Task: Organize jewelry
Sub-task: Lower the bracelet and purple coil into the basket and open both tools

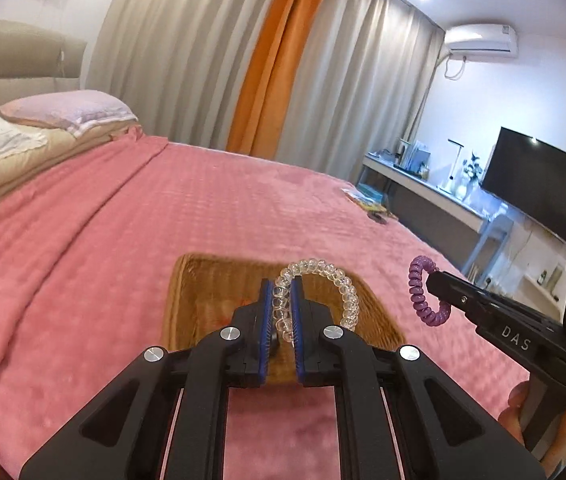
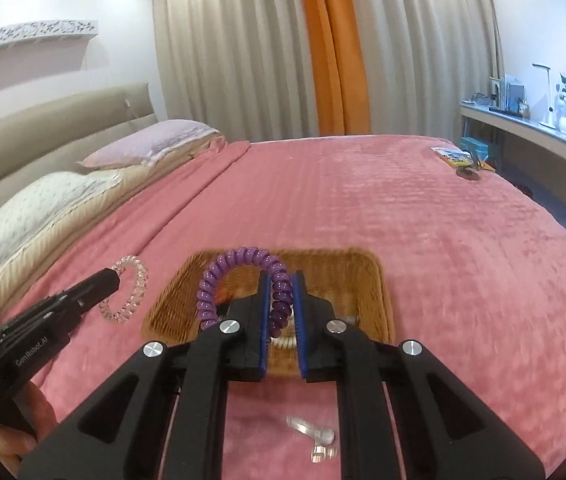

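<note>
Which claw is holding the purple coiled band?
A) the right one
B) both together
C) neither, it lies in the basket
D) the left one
A: the right claw is shut on the purple coiled band, while the left claw pinches the clear coiled band.

Tray (image 2: pixel 367 280) on blanket (image 2: pixel 443 240), pillows (image 2: pixel 151 146) behind left.
</note>
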The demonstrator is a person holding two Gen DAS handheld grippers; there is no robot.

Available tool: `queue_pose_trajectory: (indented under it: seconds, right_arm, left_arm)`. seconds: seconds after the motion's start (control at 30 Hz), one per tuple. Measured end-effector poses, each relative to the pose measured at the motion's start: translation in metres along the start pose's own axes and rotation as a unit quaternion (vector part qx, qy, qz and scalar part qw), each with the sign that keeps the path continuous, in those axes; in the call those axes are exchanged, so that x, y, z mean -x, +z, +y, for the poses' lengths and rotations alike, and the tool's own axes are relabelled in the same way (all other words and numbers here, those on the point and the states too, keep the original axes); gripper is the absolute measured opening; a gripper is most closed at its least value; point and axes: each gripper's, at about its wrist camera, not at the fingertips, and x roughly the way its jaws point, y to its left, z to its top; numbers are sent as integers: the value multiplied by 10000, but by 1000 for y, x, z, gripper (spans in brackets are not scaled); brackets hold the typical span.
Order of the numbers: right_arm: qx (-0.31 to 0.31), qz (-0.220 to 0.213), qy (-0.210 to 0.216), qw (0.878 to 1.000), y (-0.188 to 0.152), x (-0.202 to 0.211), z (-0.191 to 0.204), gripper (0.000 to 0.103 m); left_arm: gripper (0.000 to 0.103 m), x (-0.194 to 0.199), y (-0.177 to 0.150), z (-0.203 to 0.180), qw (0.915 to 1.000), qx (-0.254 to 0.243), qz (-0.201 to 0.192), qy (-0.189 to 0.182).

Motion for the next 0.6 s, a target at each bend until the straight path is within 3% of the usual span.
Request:
queue_pose_trajectory:
  seconds: [0.1,0.27,0.33,0.6]
  right_arm:
    - [25,3,-141,9999,11,-17,-3,9]
    - [-181,374,-257,9988,17,-67,-15,9]
    - [-521,788,-158,9954,11,-95,-24,9]
    - [-741,1378,-150,9876,-26,-148,-39,9]
  left_arm:
    - [7,-24,10,4,10000,18,-15,82]
    - [7,-65,14,9,9980,-216,35,597]
    - [7,-81,12,12,9979,-180,133,611]
    - [7,-119,-13,27,9962,-133,577,639]
